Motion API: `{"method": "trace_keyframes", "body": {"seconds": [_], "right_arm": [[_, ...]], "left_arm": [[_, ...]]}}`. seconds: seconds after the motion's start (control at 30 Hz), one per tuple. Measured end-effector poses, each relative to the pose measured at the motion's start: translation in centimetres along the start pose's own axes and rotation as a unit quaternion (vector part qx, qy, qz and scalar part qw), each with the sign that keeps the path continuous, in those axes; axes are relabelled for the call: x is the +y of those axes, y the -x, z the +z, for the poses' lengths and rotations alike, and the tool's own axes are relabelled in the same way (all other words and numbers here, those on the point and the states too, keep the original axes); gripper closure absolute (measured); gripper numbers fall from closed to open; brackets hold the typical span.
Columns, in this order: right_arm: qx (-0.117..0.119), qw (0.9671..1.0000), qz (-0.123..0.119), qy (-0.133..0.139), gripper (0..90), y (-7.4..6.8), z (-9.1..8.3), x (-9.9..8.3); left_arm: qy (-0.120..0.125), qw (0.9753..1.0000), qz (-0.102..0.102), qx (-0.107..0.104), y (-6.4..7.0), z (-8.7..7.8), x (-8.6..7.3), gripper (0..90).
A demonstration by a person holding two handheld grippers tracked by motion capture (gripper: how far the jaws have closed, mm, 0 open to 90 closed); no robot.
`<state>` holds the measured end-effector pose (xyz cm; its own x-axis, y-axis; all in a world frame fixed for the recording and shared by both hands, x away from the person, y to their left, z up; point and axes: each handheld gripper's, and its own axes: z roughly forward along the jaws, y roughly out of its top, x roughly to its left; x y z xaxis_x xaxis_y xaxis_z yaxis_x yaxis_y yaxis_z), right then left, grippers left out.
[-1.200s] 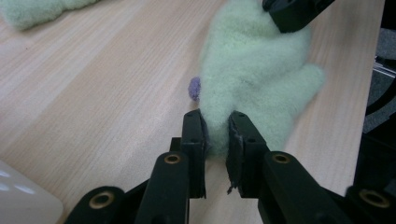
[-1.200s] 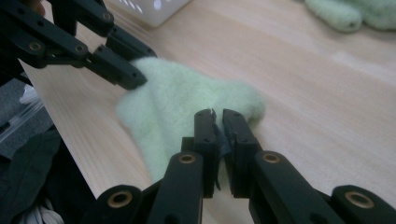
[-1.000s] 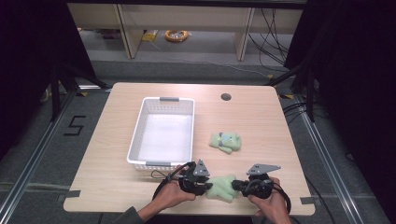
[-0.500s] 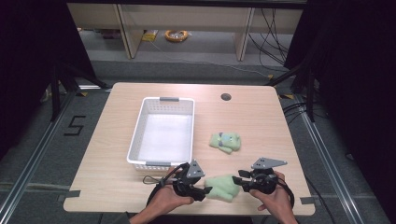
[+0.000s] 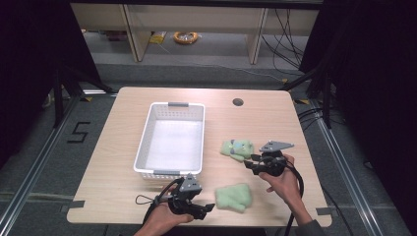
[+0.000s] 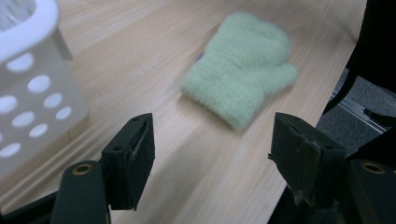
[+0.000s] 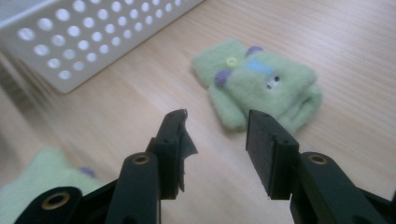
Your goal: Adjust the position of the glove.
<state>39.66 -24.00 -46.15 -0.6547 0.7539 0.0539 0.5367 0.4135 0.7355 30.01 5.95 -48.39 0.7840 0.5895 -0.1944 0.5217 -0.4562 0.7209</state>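
Since the earlier frame both hand-held grippers had let go of the plain mitten (image 5: 234,197) and drawn apart. On the tabletop (image 5: 123,191), beside the white basket (image 5: 171,140), it lay just ahead of the released left hand-held gripper (image 5: 205,208). The right hand-held gripper (image 5: 249,164), jaws parted and empty, hovered just short of the patterned mitten (image 5: 237,149).

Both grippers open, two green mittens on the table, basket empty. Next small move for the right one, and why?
Probably ease the right gripper forward onto the decorated mitten and close. Its fingers stand open just short of it, and the mitten lies flat outside the basket.
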Motion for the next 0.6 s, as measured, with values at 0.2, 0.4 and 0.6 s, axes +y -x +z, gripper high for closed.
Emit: {"method": "trace_keyframes", "body": {"seconds": [0.2,0.4,0.6], "right_arm": [[-0.016,0.9997,-0.001,-0.017,59.2,1.4,2.5,1.8],[-0.021,0.9994,0.008,-0.027,59.8,2.0,4.6,3.1],[-0.031,0.9985,0.009,-0.044,60.3,2.0,6.5,3.5]], "left_arm": [[0.010,0.9997,-0.021,0.003,-0.3,-0.5,-0.8,29.7],[0.009,0.9997,-0.018,0.011,-0.5,-1.1,-1.2,29.5],[0.008,0.9997,-0.018,0.011,-0.4,-1.0,-1.6,28.9]]}}
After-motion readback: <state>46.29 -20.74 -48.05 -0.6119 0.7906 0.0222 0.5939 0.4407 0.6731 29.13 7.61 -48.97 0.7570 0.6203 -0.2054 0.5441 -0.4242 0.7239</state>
